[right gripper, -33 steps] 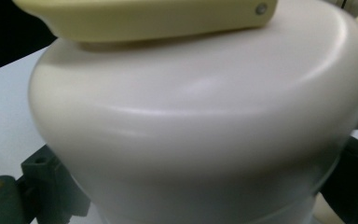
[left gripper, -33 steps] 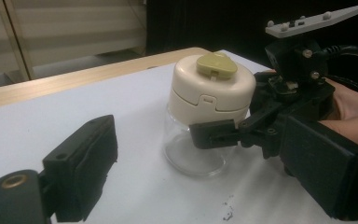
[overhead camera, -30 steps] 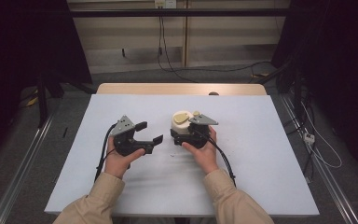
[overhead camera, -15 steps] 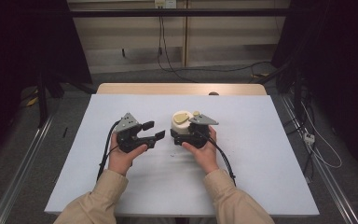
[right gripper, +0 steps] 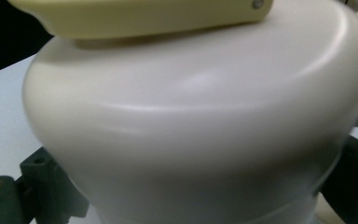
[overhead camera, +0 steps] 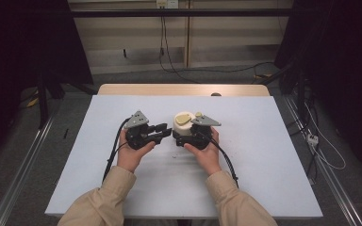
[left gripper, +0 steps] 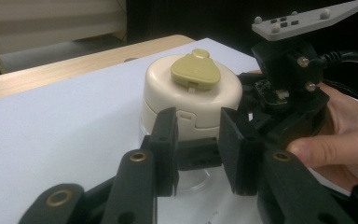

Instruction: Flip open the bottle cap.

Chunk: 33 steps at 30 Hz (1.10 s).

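Cream lidded container [overhead camera: 183, 123] with olive flip tab [left gripper: 195, 70] stands upright near the centre of the white table [overhead camera: 264, 141]. Right gripper [overhead camera: 192, 138] is clamped around its body, jaws on either side. Left gripper [overhead camera: 164, 132] is level with the container's left side, jaws parted, tips just short of the lid's front latch [left gripper: 185, 113].

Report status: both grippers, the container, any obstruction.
Right gripper clamped round the cream round plastic container with olive flip lid. Left gripper open, jaws beside its near wall. White table: nothing blocking.
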### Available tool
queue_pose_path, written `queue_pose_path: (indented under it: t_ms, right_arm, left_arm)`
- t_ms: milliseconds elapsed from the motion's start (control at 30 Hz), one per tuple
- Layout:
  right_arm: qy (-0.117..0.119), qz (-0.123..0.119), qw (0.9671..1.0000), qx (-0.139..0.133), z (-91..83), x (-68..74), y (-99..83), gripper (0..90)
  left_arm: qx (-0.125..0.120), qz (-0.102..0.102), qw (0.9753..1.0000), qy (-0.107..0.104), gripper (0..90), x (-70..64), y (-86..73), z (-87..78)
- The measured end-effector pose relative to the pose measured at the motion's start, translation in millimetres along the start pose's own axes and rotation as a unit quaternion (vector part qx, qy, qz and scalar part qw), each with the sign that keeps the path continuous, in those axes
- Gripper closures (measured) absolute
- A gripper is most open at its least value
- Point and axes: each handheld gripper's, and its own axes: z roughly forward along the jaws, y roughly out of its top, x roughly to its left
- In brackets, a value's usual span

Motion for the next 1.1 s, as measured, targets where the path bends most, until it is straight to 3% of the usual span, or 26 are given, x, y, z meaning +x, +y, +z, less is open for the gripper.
queue_pose_path:
  t_ms: [300, 467, 700, 1100]
  right_arm:
    - [0.0, 0.001, 1.0, 0.0, 0.1, -0.1, -0.1, 3.8]
    - [0.0, 0.002, 1.0, 0.0, 0.2, -0.1, -0.2, 3.7]
    - [0.0, 0.003, 1.0, 0.0, 0.3, -0.1, -0.4, 3.6]
    - [0.001, 0.005, 1.0, 0.0, 0.6, -0.3, -0.7, 3.4]
  left_arm:
    - [0.01, -0.001, 0.9999, -0.004, 78.0, 0.2, 4.4, 9.5]
    - [0.028, 0.007, 0.9996, 0.0, 82.6, 0.2, 8.6, 15.6]
    - [0.034, 0.013, 0.9994, 0.001, 88.9, 0.4, 12.9, 20.3]
    - [0.04, 0.012, 0.9991, 0.006, 90.0, 2.7, 12.7, 24.2]
